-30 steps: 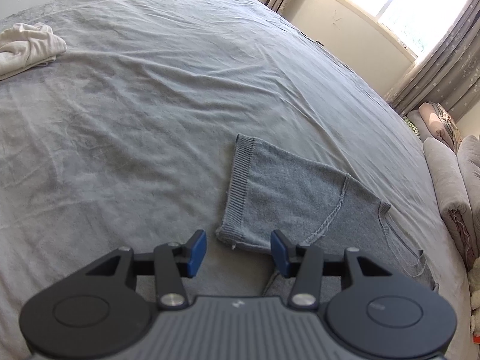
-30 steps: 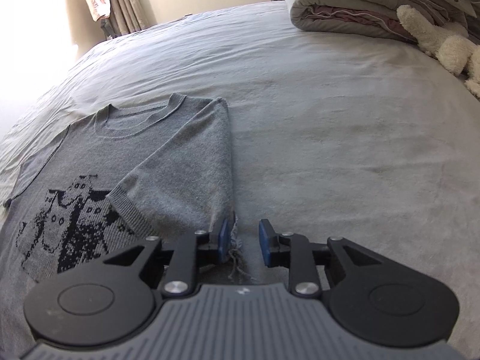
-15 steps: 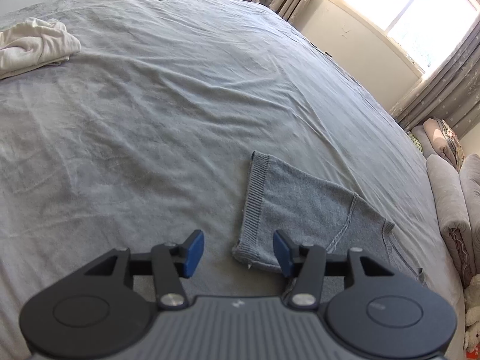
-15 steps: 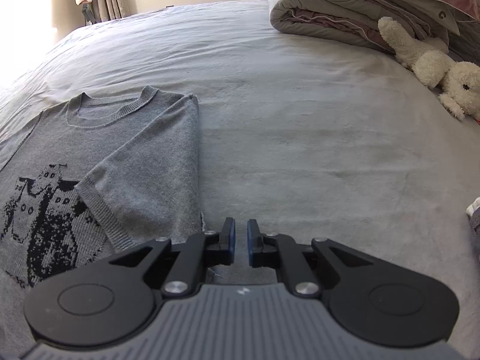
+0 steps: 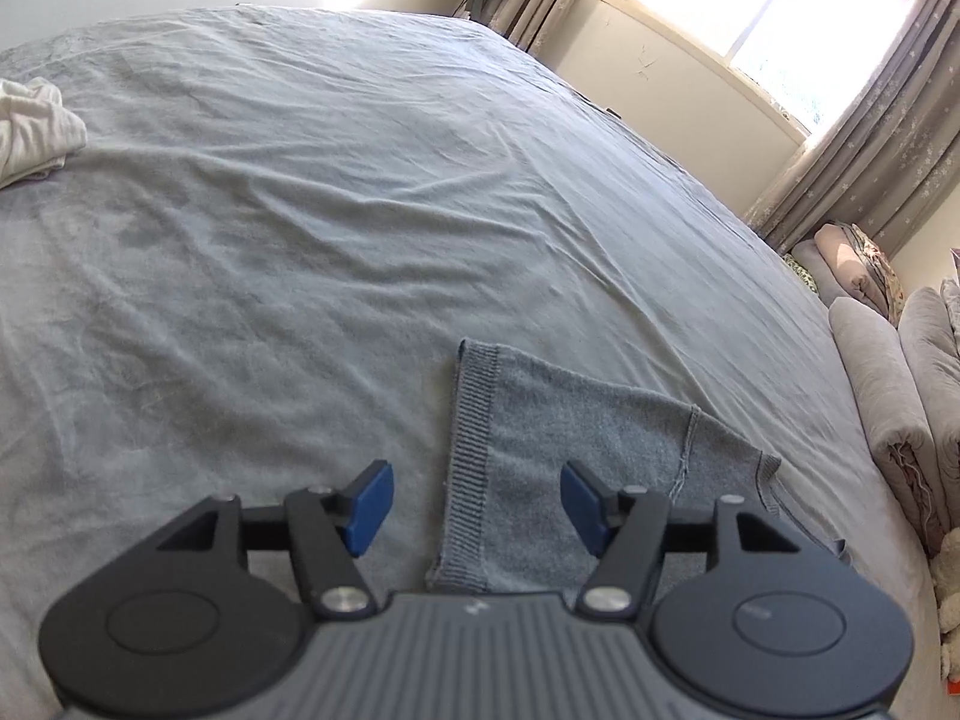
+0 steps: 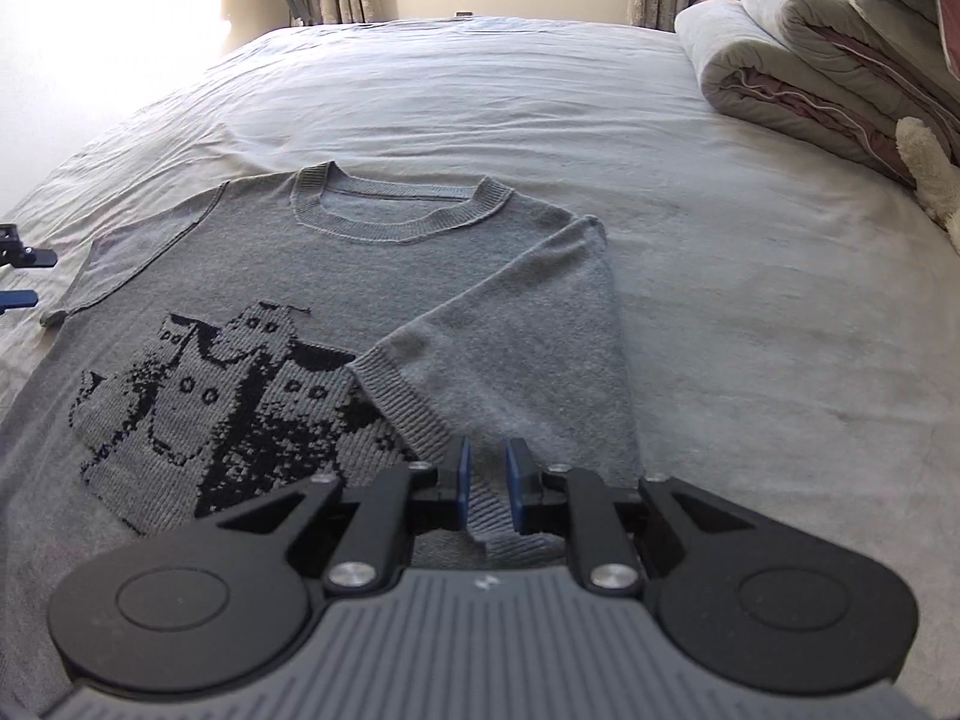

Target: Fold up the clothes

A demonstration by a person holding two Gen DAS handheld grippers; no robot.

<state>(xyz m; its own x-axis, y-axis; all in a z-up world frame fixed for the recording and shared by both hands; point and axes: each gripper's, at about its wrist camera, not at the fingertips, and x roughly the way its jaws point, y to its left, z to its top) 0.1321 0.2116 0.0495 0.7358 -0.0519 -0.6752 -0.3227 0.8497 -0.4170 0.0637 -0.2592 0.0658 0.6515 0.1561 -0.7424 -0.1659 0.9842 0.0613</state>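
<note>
A grey knit sweater (image 6: 384,276) with a black pattern lies face up on the bed (image 6: 720,240). Its right sleeve (image 6: 510,348) is folded in over the chest. My right gripper (image 6: 489,483) hovers low over the sweater's lower right part, jaws a narrow gap apart with nothing visibly pinched. The other sleeve (image 5: 540,432) lies flat and stretched out on the sheet. My left gripper (image 5: 477,507) is open wide just above it, one fingertip on each side of the ribbed cuff (image 5: 471,450). The left gripper's blue fingertips (image 6: 24,299) show at the edge of the right wrist view.
A crumpled white garment (image 5: 30,126) lies at the far left of the bed. Rolled quilts (image 6: 810,60) and a plush toy (image 6: 930,174) are stacked along the right side. A window with curtains (image 5: 870,120) stands beyond the bed.
My left gripper moved forward, so the cuff now sits between its wide-open fingers. My right gripper narrowed beside the sweater, then swung left over its lower right part, jaws slightly wider.
</note>
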